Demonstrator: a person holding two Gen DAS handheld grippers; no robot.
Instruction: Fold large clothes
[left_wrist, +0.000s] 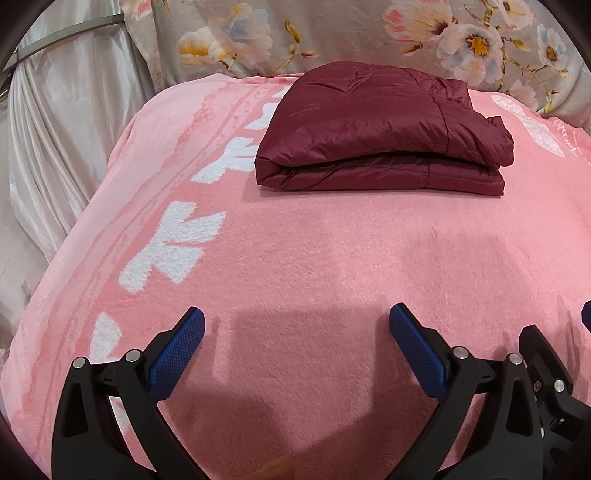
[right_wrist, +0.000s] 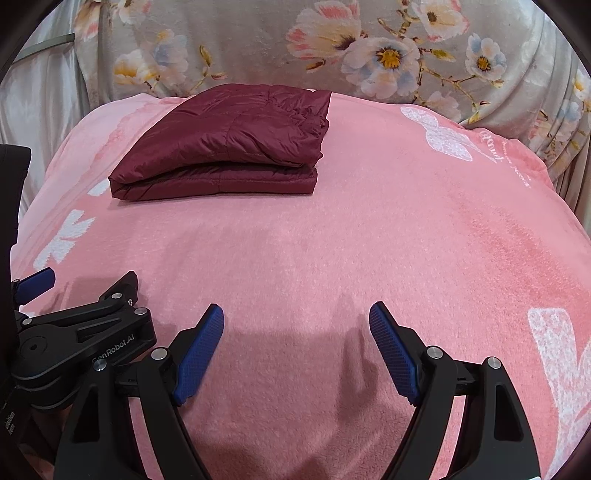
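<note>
A maroon quilted jacket (left_wrist: 376, 129) lies folded in a thick stack at the far side of the pink blanket (left_wrist: 295, 251). It also shows in the right wrist view (right_wrist: 229, 147), far left of centre. My left gripper (left_wrist: 297, 325) is open and empty, hovering over the near part of the blanket, well short of the jacket. My right gripper (right_wrist: 297, 323) is open and empty too, beside the left one. The left gripper's body (right_wrist: 81, 332) shows at the lower left of the right wrist view.
A grey floral cloth (right_wrist: 369, 48) hangs behind the blanket. A pale satin curtain (left_wrist: 66, 129) hangs at the left. The blanket carries white flower prints (left_wrist: 173, 247) along its left side and at the right (right_wrist: 565, 362).
</note>
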